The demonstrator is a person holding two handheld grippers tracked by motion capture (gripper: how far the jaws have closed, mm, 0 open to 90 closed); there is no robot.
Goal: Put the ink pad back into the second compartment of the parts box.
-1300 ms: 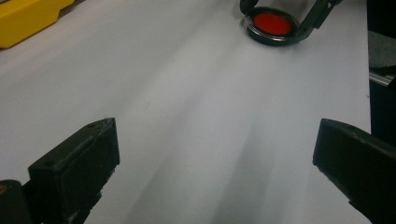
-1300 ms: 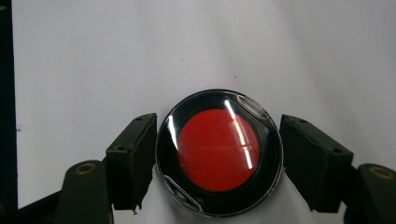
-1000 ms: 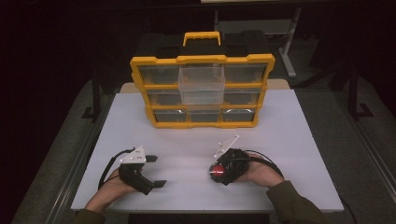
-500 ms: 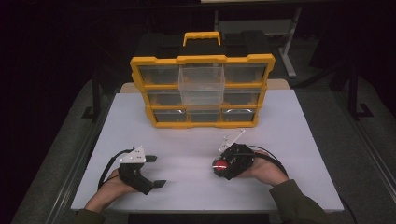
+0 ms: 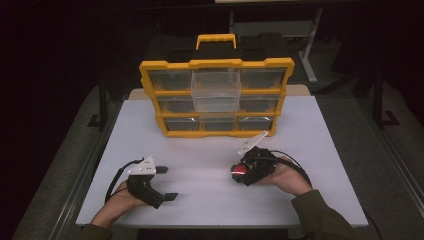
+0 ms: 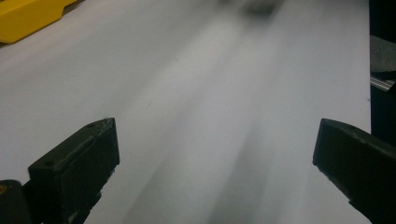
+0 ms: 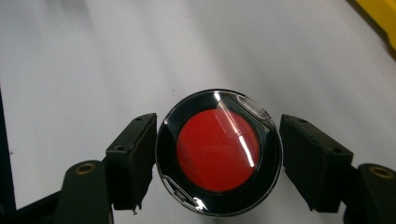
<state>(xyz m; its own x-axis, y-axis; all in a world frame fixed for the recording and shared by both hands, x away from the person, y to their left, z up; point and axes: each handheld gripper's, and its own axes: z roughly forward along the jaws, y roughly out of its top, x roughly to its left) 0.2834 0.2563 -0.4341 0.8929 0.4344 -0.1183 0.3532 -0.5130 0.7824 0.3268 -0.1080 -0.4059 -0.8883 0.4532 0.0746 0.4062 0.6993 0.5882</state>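
Since the red disc (image 7: 218, 151) sits between the jaws of the right gripper (image 5: 241, 172), which clench it over the table's (image 5: 320, 150) near-right part, the organizer (image 5: 217, 97) lies straight ahead at the far edge; the left gripper (image 5: 167, 182) is released, empty.

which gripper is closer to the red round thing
Right. The right gripper has the red disc between its jaws, shut on it. The left gripper sits open across the white table, well apart from the disc.
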